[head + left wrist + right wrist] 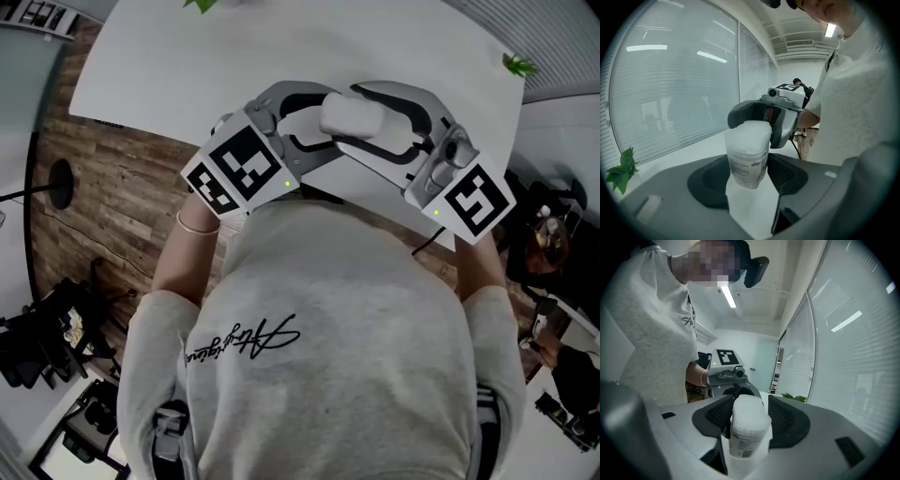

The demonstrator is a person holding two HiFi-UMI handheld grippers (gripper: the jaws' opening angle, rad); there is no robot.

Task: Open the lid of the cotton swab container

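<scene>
Two claws meeting over the white bench [187, 66]. The container [352, 117] is held clear of the bench, between the claws and touching nothing else. The left claw [747, 174] pinches the labelled lower body between its dark pads. The right claw [751, 423] faces it from the opposite side and is also closed on the container, both pads appearing to touch its walls.

In both gripper views the container's long axis stands roughly upright, across the line of each claw's jaws, with the lid [751, 406] uppermost. The lid looks seated.

Key relation: the lid sits above both grips, and the right claw appears level with it in the left gripper view, so it is probably the nearer claw. Opening it would likely mean the right claw working on the lid while the left steadies the body.
</scene>
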